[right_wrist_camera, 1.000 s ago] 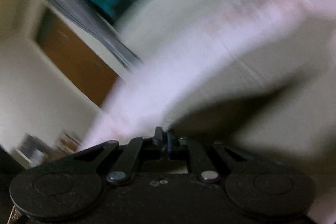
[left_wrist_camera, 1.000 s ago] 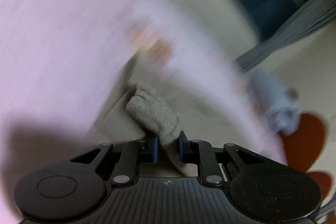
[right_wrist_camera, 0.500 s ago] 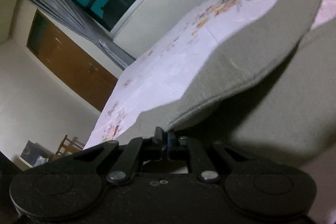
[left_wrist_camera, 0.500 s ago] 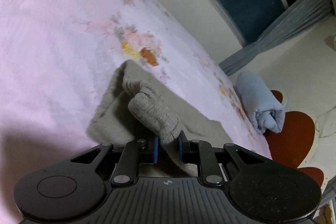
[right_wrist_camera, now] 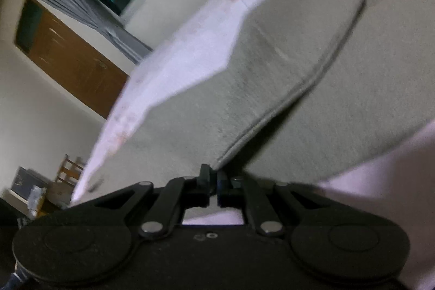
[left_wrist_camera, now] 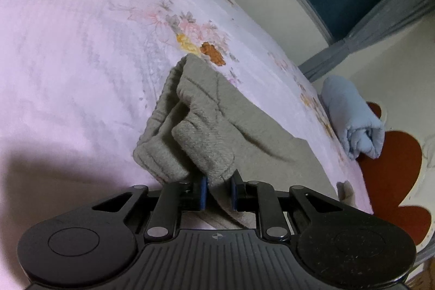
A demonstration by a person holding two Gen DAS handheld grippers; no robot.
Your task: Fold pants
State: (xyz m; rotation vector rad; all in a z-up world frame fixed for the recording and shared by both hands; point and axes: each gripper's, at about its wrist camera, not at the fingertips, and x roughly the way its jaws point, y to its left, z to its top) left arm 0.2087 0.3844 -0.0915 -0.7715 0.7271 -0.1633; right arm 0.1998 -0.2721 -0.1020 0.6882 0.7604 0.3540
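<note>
Bedspread (left_wrist_camera: 81, 45), pink and floral, fills both views, with grey pants (left_wrist_camera: 258, 132) spread across it near the edge by a rolled blue towel (left_wrist_camera: 353, 121). The right gripper (right_wrist_camera: 213, 181) is clamped on a hem, holding one flat panel raised over the layer beneath. The left gripper (left_wrist_camera: 217, 195) grips a bunched, ribbed wad of the same cloth. The likely risk: the thick wad slipping from the left pads, or uneven pulling between the hands, leaving the fold skewed and wrinkled.
</note>
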